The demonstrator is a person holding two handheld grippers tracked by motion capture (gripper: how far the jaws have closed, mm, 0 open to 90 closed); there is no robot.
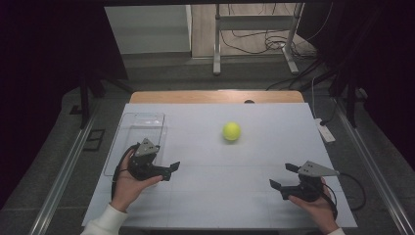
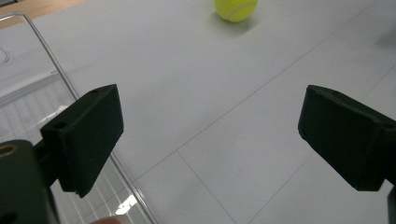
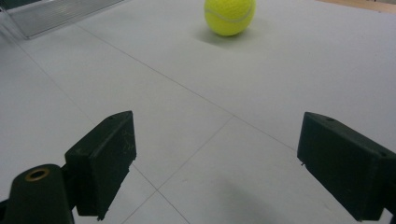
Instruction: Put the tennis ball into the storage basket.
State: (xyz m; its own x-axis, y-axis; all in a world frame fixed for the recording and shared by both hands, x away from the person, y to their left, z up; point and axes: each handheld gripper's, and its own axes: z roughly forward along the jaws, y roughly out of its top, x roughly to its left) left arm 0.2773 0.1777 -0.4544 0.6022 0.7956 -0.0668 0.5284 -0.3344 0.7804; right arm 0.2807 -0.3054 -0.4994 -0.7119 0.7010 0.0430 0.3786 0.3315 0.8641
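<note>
At the near edge of the counter (image 1: 220, 196) a person holds a tool in each hand, both low over the white surface and both with jaws spread wide, nothing between them. On the left, the left tool (image 1: 166, 169) sits just beside the near corner of a clear tray (image 1: 142, 120), its jaws angled toward the middle; its own view has the tray's rim (image 2: 51, 60) running past one jaw. On the right, the right tool (image 1: 284, 178) also points inward, well apart from the other. Farther out, between the lines of the two tools and a little beyond them, rests a yellow ball (image 1: 231, 131), alone on bare counter and touching nothing; both gripper views look straight toward it (image 2: 236, 9) (image 3: 229, 16). My guess is that the open jaws and inward aim are a ready stance for reaching the ball, with the tray kept handy as the likely place to drop it. Beyond the counter lie floor, cables and a metal frame.
</note>
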